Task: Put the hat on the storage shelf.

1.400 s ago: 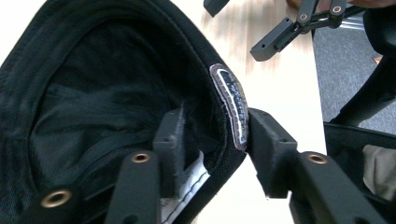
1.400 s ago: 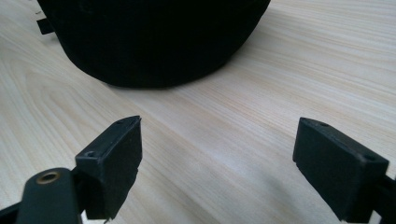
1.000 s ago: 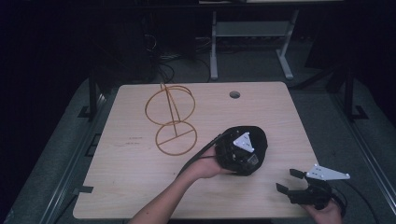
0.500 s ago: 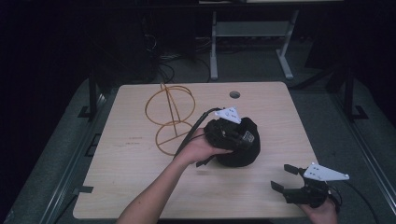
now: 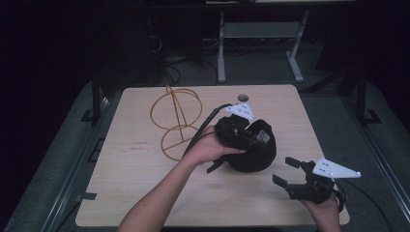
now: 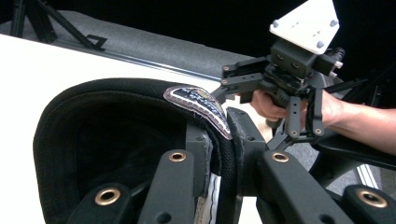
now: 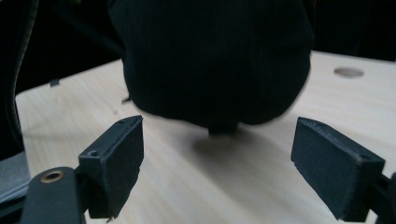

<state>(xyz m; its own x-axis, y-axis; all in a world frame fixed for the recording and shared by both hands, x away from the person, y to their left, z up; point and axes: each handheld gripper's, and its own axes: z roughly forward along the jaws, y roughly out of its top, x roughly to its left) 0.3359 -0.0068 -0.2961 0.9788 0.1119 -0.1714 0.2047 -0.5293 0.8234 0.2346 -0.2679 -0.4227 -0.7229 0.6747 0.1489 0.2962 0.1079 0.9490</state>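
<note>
A black cap (image 5: 254, 153) hangs just above the wooden table (image 5: 140, 193), right of centre. My left gripper (image 5: 240, 131) is shut on its rim, beside a stitched label (image 6: 201, 100). In the left gripper view the jaws stand closed on that edge, and the cap's hollow inside (image 6: 107, 135) faces the camera. My right gripper (image 5: 286, 170) is at the near right and stands open with nothing between its jaws. In the right gripper view, the right gripper (image 7: 218, 142) faces the cap's crown (image 7: 215, 60), a short way off.
A gold wire stand (image 5: 176, 118), two hoops on a rod, is on the table left of the cap. A round hole (image 5: 242, 97) sits near the table's far edge. Dark floor, cables and a metal frame (image 5: 222, 48) lie beyond.
The left hand has lifted the cap off the table and tilted it, moving it slightly toward the wire stand. The right gripper has risen a little and stays open.
</note>
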